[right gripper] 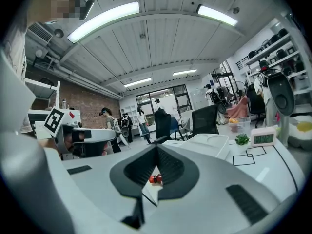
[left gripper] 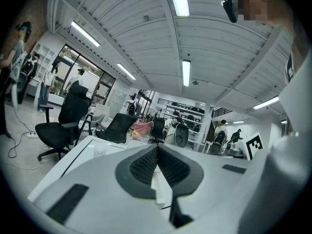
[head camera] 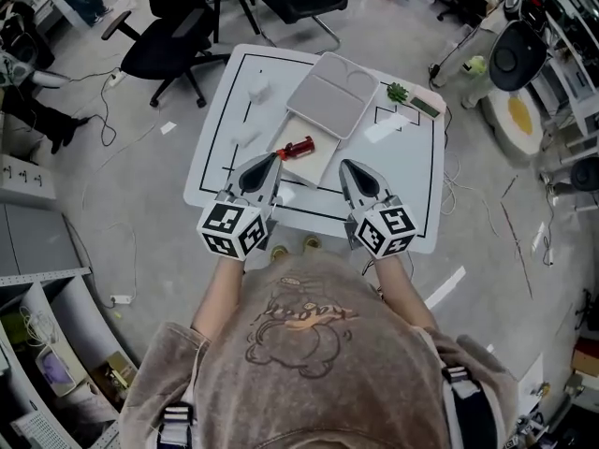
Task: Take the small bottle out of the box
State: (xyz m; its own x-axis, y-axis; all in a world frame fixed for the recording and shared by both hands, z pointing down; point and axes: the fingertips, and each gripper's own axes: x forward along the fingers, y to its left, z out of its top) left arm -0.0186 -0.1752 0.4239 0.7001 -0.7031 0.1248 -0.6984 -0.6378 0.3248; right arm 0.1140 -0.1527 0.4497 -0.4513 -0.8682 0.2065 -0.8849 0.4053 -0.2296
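Grippers first, nearest the body: left gripper (head camera: 272, 159) and right gripper (head camera: 345, 165) sit side by side over the near edge of the white rectangular counter (head camera: 416, 195) with black line markings. Their black-and-white marker cubes (head camera: 234, 229) are toward the person's chest and the tips point away at the work. It reads as a ready pose, both aimed at the target before a reach. Left gripper (left gripper: 157, 147): jaws pressed together in its own view, ribbed pads meeting at the tip, nothing between them. Right gripper (right gripper: 157, 148): likewise pressed together and empty. The red seen in the gap under its tip is the bottle out beyond it, not in the bite. Target next out: small red bottle (head camera: 297, 148) lies on its side on the flat white lower half of the box (head camera: 316, 168), just ahead of the two tips and between them, closer to the left one. It also shows in the right gripper view (right gripper: 155, 179). I can't tell how deep that half's wall is, but the bottle is not yet out. Behind it the pale grey moulded lid (head camera: 333, 94) with two shallow recesses is folded back away from the person. That leaves the bottle open to approach from the near side and from above. My read: either gripper has to spread before it can take the bottle, and a lying bottle may roll if nudged. Further back on the counter is a small green plant (head camera: 398, 92), then black office chairs (head camera: 159, 50) on the floor beyond.
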